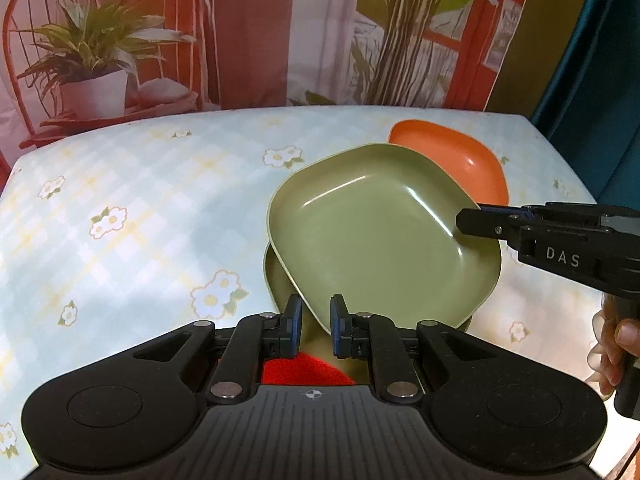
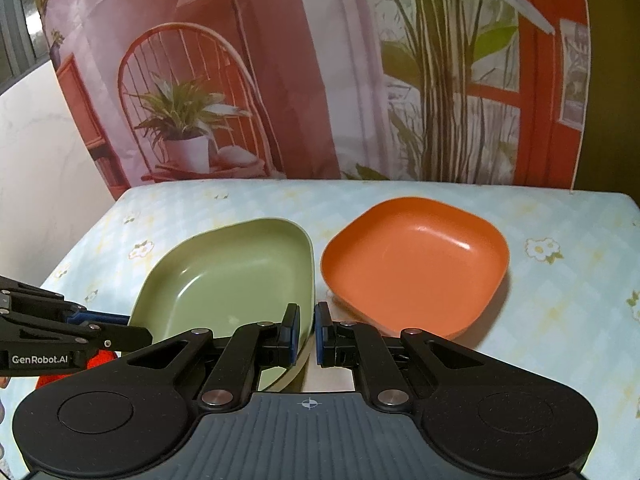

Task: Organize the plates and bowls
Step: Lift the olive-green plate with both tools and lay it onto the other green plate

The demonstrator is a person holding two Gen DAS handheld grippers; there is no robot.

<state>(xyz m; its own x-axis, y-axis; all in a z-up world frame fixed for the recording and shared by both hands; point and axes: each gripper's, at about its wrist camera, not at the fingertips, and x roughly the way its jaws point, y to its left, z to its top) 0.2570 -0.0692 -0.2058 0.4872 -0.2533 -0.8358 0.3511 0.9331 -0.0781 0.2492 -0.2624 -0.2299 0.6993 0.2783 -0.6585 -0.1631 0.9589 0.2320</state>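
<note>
A green square plate point(image 1: 372, 232) hangs tilted over a second green dish point(image 1: 267, 276), of which only the left rim shows. My left gripper point(image 1: 316, 322) is shut on the upper plate's near rim. My right gripper point(image 1: 466, 222) reaches in from the right and is shut on the same plate's right rim. In the right wrist view the green plate point(image 2: 228, 280) sits left of centre, with the right gripper point(image 2: 307, 332) pinching its near corner and the left gripper point(image 2: 140, 334) on its left edge. An orange square plate point(image 2: 416, 264) rests on the table beside it, also seen as the orange plate point(image 1: 448, 152).
The table wears a pale blue flowered cloth point(image 1: 140, 200). A red fuzzy thing point(image 1: 304, 368) lies under the left gripper, and shows as the red thing point(image 2: 100, 360). A printed backdrop point(image 2: 320, 80) hangs behind the table. A person's hand point(image 1: 616, 344) holds the right gripper's handle.
</note>
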